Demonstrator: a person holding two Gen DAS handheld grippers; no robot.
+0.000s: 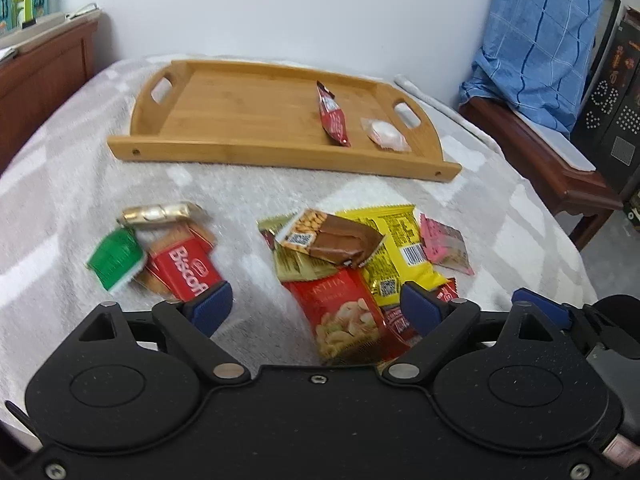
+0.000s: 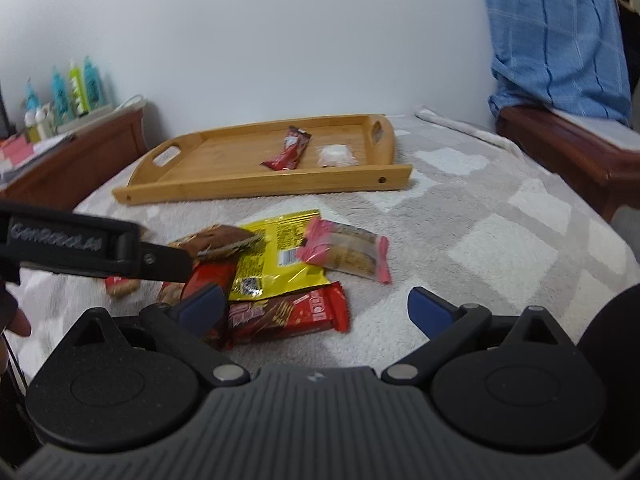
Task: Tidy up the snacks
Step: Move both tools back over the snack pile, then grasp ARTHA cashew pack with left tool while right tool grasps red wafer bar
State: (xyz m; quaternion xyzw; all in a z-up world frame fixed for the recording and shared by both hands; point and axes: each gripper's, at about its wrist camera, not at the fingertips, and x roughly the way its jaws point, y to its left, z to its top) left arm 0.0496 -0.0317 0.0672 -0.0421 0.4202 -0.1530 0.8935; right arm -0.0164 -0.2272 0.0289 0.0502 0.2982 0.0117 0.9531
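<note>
Snacks lay loose on the grey checked blanket [image 1: 60, 184] under both grippers. The left gripper [image 1: 316, 306] was spread wide and empty above a red cashew packet [image 1: 346, 316], with the Biscoff biscuit [image 1: 188, 272] beside its left finger. The right gripper [image 2: 316, 308] was also spread and empty over a red chocolate bar [image 2: 288, 312]. Just beyond it sat a yellow packet [image 2: 280, 256] and a pink-edged wrapper [image 2: 348, 252]. Farther ahead, the wooden tray [image 1: 248, 156] held a red stick packet [image 1: 332, 116] and a white sweet [image 1: 386, 134].
</note>
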